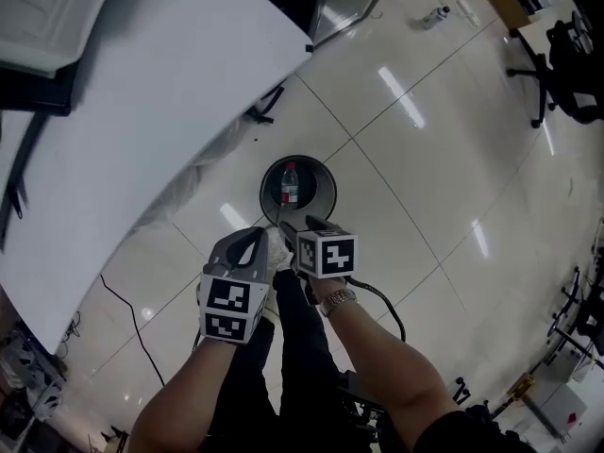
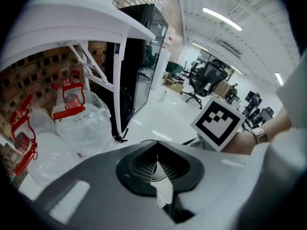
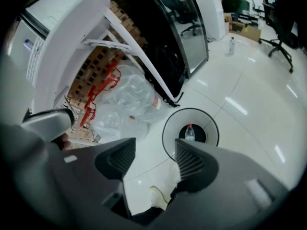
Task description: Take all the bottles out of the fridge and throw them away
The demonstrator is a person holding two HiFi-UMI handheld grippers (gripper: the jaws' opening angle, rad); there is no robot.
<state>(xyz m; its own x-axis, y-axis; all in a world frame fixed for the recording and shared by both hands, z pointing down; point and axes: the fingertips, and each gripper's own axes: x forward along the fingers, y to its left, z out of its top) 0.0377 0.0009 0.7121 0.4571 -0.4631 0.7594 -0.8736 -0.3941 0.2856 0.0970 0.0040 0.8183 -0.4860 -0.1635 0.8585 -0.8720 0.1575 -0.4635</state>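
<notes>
Plainly, the black glass-fronted fridge (image 2: 139, 56) stands well apart from both tools, past the white table (image 1: 142, 111). Below the tools sits the round bin (image 1: 329, 189), with one bottle (image 1: 290, 185) upright inside it. The right gripper (image 3: 153, 159) hangs above the bin, jaws apart and empty. The left gripper (image 2: 156, 164) has its jaws together on nothing. This drop looks done. The next move probably calls for turning to the fridge for another bottle.

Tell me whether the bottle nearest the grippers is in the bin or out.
In: the bottle sits inside the round rim of the bin, dark interior around it, in both the head and right gripper views.
</notes>
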